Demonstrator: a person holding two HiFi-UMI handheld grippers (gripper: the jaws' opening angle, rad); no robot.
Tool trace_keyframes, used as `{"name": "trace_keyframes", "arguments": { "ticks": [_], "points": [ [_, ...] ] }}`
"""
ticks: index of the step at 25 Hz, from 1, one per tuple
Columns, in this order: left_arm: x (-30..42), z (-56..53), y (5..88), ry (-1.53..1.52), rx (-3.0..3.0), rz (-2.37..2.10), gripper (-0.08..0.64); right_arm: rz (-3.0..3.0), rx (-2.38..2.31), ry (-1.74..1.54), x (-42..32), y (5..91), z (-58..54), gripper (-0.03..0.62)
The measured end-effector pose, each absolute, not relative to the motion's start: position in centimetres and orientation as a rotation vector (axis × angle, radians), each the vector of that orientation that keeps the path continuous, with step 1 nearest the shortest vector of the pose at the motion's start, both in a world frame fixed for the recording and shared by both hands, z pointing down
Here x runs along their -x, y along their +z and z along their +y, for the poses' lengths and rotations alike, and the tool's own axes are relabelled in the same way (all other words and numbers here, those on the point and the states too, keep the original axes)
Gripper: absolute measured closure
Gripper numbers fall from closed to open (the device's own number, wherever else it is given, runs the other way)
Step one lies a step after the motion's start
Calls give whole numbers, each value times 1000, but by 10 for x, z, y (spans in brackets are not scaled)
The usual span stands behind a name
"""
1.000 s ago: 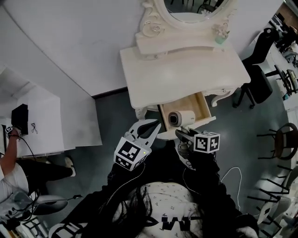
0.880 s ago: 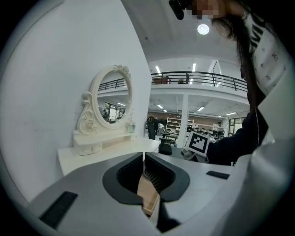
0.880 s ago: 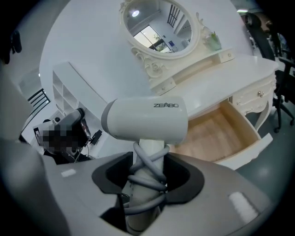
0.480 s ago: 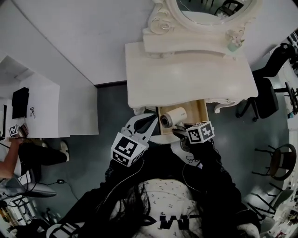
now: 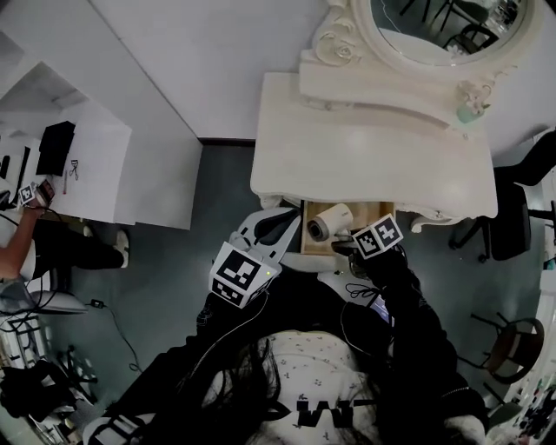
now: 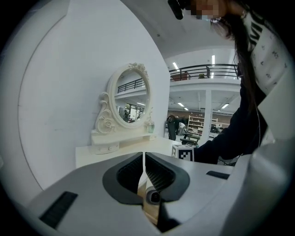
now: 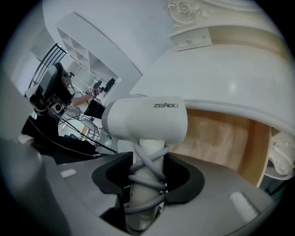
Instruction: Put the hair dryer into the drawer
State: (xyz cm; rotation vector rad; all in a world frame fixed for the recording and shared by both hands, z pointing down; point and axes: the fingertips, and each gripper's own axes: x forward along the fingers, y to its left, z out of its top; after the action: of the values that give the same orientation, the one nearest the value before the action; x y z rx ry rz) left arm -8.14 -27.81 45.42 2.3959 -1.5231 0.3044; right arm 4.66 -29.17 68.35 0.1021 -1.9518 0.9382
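Note:
The white hair dryer [image 5: 328,222] hangs over the open wooden drawer [image 5: 375,212] at the front of the white dressing table [image 5: 347,156]. My right gripper [image 5: 347,244] is shut on its handle, which has the grey cord wound round it. In the right gripper view the hair dryer's barrel [image 7: 146,120] lies crosswise above the right gripper [image 7: 147,174], with the drawer's wooden inside [image 7: 226,138] behind it. To the drawer's left, my left gripper [image 5: 290,224] has its jaws together and holds nothing. The left gripper [image 6: 145,159] faces the table, and the hair dryer's nozzle [image 6: 152,197] shows below it.
An oval mirror [image 5: 443,26] and a small green bottle [image 5: 470,108] stand at the dressing table's back. A white desk [image 5: 95,165] with black items is at the left, where a person [image 5: 22,261] sits. Black chairs [image 5: 508,217] stand at the right.
My right gripper has come down and tilted, bringing the hair dryer lower over the drawer. The left gripper has shifted a little toward the table. The head view has swung, so the table sits further right.

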Motion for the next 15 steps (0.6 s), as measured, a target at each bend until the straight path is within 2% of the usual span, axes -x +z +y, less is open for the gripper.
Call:
{"name": "trace_keyframes", "arguments": {
  "ticks": [6,15],
  "points": [
    [88,-268,461,323,-2315,-1613,558,-1861,33,992,-46,704,-291,382],
    [97,-250,462,315,-2199,-1733,558,-1763,68,845,-49,736,-306,382]
  ]
}}
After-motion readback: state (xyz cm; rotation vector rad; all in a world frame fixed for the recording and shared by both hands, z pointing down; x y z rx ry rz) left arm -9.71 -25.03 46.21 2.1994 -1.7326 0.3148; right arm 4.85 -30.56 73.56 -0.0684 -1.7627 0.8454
